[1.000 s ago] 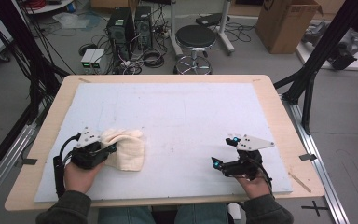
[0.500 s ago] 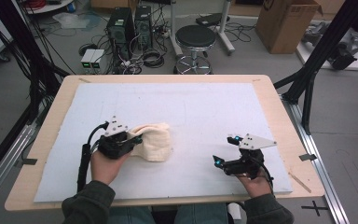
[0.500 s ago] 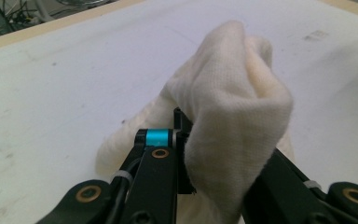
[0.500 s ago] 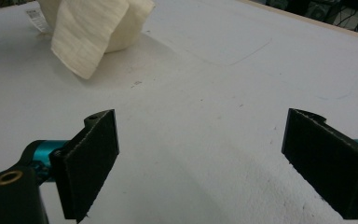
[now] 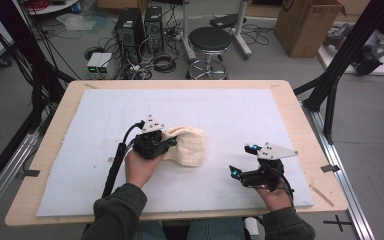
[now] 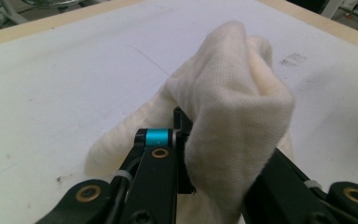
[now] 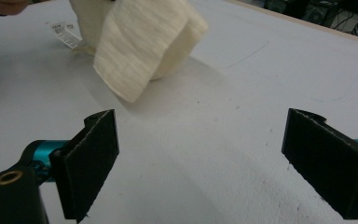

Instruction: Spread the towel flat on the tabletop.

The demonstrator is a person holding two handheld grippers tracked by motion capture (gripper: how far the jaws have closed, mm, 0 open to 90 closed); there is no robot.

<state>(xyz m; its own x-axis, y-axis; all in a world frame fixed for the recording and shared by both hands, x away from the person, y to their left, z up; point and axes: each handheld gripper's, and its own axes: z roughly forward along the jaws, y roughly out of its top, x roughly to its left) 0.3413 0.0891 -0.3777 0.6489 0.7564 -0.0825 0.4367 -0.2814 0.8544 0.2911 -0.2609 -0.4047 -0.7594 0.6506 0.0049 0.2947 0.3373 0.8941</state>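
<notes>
— Two grippers over the white pad; what has the left gripper (image 5: pixel 172 142) got?
— Its jaws are pinched shut on a cream cloth (image 5: pixel 189 145), which bunches up and droops over them. In the left gripper view the cloth (image 6: pixel 228 116) hides most of one jaw and the pads themselves

— And the right gripper (image 5: pixel 244 160)?
— Jaws spread wide, nothing between them, near the pad's front right corner. Its own view shows the two black pads (image 7: pixel 93 161) well apart over bare pad

— Where does the cloth sit?
— Around the middle of the pad (image 5: pixel 230 110), somewhat toward the front edge, part lifted, part resting. A small printed label (image 7: pixel 65 33) pokes out beside it; its text is too blurred to read

— What else is hard to make out?
— The person's forearms are cut off at the bottom of the high view

— The surroundings?
— A wooden table (image 5: pixel 70 100) carries the pad, which has faint smudges. Behind it stand a black stool (image 5: pixel 210 42), computer towers (image 5: pixel 140 27), tangled cables and a cardboard box (image 5: pixel 307 22) on a grey floor
</notes>
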